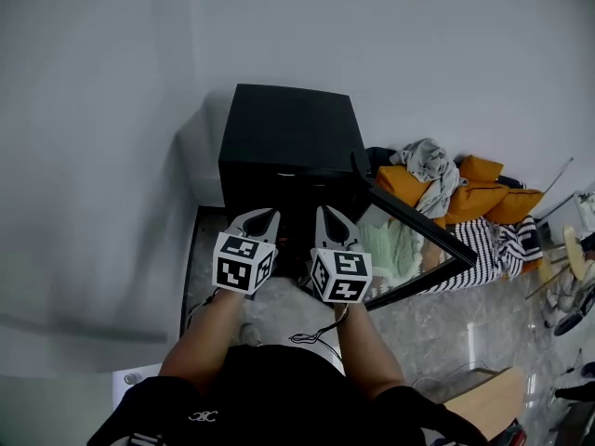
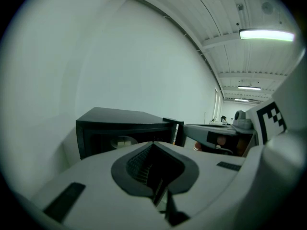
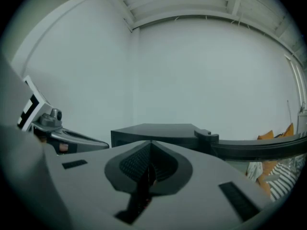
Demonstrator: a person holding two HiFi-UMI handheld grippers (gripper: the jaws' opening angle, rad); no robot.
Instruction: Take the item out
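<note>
Your left tongs [image 1: 263,214] and right tongs [image 1: 330,212], smooth grey plastic with ribbed dark pads, are side by side in front of a matte black box-shaped cabinet [image 1: 288,137] that stands against a plain white wall [image 1: 112,110]. Both pairs are pressed together and pinch nothing. The cabinet's black-framed glass door [image 1: 418,235] stands swung open to the right. From above, the inside is too dark to read. In the left gripper view a pale rounded shape [image 2: 123,141] shows dimly within the opening, but you cannot tell what it is. Right of the door, a heap of orange cushions and striped cloth [image 1: 474,203] lies on the grey speckled floor [image 1: 418,333].
</note>
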